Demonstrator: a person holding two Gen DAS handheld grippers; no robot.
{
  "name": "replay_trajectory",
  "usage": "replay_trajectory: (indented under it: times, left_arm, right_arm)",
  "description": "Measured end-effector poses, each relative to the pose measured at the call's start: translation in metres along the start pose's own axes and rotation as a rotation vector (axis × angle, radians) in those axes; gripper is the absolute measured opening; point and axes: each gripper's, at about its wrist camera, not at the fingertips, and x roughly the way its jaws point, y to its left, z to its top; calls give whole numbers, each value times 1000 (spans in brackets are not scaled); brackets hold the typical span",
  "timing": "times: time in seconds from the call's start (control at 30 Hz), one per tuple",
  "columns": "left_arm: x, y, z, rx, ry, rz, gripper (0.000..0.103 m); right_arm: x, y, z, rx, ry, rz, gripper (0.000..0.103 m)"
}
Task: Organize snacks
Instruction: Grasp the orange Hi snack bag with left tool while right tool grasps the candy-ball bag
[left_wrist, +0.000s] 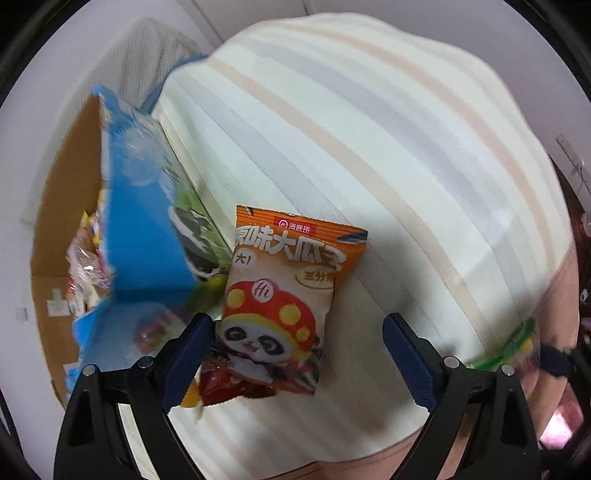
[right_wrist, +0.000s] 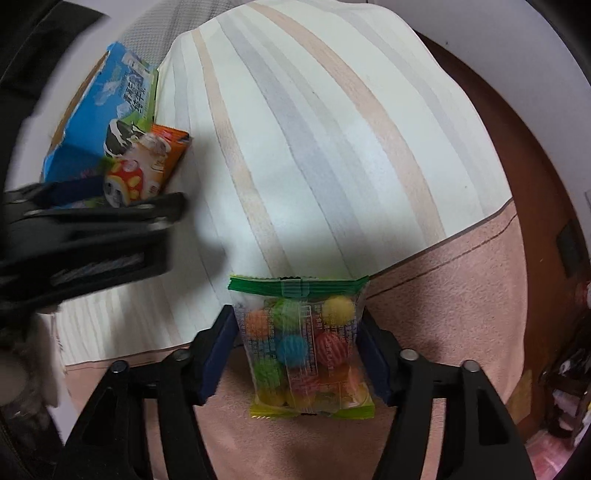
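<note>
An orange sunflower-seed packet (left_wrist: 284, 295) with a panda picture lies on the striped cloth, over a red packet (left_wrist: 218, 384). My left gripper (left_wrist: 295, 354) is open around the orange packet's lower end. It also shows in the right wrist view (right_wrist: 147, 166) beside a blue milk carton box (right_wrist: 99, 110). My right gripper (right_wrist: 299, 350) has its pads against both sides of a clear bag of coloured candy balls (right_wrist: 303, 347) with a green top, lying on the pink surface.
A blue box (left_wrist: 140, 229) stands at the left, with a cardboard box (left_wrist: 62, 206) holding several snack packets beyond it. The striped cloth (left_wrist: 369, 147) covers the surface. A brown wooden edge (right_wrist: 532, 184) is at the right.
</note>
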Motion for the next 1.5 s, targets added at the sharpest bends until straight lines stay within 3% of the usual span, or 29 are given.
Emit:
replay_trajectory:
  times: [0.13, 0.2, 0.5, 0.67, 0.77, 0.9, 1.13, 1.33, 1.47, 1.5]
  left_arm:
    - [-2, 13, 0, -75, -19, 19, 57]
    - [3, 22, -10, -111, -18, -10, 56]
    - [-2, 24, -87, -254, 45, -152, 55]
    - [11, 27, -132, -330, 113, -275, 55]
    - [24, 35, -138, -351, 132, -344, 57]
    - [34, 53, -134, -369, 131, -392, 63]
    - [61, 103, -131, -539, 160, -542, 68]
    - [56, 134, -136, -573, 85, -475, 68]
    - [46, 132, -122, -509, 23, -416, 68]
    - [46, 132, -121, -502, 15, -416, 63]
  right_arm:
    - [-4, -12, 4, 8, 9, 25, 73]
    - [-5, -14, 2, -8, 12, 28, 73]
    - [-13, -21, -35, -54, 49, 20, 63]
    - [-16, -30, -54, -56, 78, 33, 62]
    - [-14, -36, -52, -22, 72, 52, 63]
    - [-14, -44, -45, 38, 51, 79, 73]
    - [-12, -36, -32, 74, 49, 76, 79]
    - [3, -19, -27, 87, 35, 73, 77]
    - [2, -17, -29, 68, 11, 40, 65]
    - [2, -16, -29, 63, 7, 33, 62]
